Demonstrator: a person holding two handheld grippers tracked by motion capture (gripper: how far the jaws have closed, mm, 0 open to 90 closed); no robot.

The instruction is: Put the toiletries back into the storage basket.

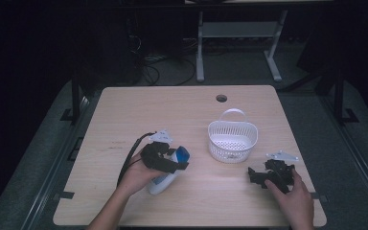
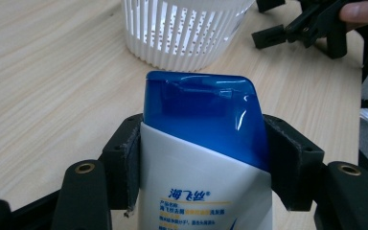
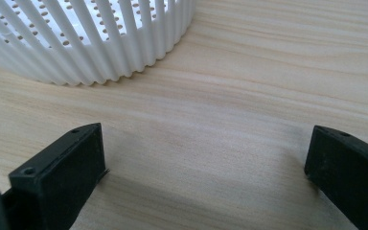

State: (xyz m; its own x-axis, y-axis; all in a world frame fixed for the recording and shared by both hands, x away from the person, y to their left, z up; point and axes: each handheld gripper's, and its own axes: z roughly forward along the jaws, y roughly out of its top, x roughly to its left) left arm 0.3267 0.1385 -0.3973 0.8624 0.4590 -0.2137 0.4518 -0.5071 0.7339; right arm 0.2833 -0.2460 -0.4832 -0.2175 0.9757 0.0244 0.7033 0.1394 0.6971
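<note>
A white shampoo bottle (image 2: 203,158) with a blue cap (image 1: 183,155) sits between the jaws of my left gripper (image 1: 172,165), whose pads press on both its sides. It is held just above the table, left of the white slatted basket (image 1: 233,139). The basket (image 2: 187,28) stands a short way beyond the cap in the left gripper view. My right gripper (image 1: 263,175) rests low at the table's right front, open with bare wood between its jaws (image 3: 206,163). It points toward the basket (image 3: 91,38).
The wooden table (image 1: 139,110) has a round cable hole (image 1: 221,98) near its far edge. A grey desk frame (image 1: 239,33) and cables stand on the dark floor beyond. The right gripper (image 2: 311,24) lies at the top right of the left gripper view.
</note>
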